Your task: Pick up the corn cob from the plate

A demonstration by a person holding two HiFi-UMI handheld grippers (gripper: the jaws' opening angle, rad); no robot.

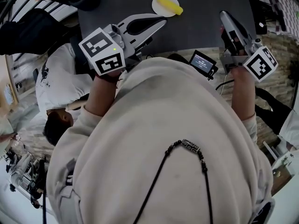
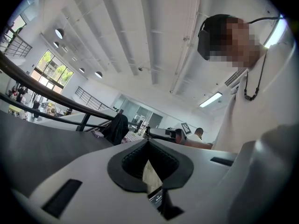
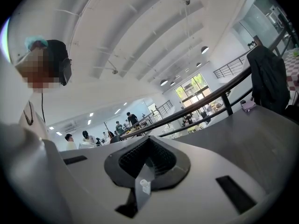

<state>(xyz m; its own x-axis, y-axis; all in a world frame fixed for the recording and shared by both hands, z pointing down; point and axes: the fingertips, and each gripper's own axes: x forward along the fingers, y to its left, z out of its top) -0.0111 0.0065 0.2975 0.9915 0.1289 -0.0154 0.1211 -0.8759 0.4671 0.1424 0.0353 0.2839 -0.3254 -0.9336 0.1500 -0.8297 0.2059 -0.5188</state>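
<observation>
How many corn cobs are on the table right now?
1. The yellow corn cob lies on the white plate toward the far side of the dark table. The person's body hides the table's near edge, so another could be there.

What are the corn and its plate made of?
The corn cob looks like plastic: even bright yellow, smooth, no visible kernels, though it is small here. The plate looks pale and plain, maybe plastic or ceramic; I can't tell.

You stand at a dark grey table (image 1: 201, 31) on a wood-patterned floor (image 1: 283, 43); overhead, a white ribbed ceiling (image 2: 154, 31), round lamps (image 2: 59, 32), bright windows (image 3: 191, 90), and a black railing (image 3: 224, 90).
</observation>
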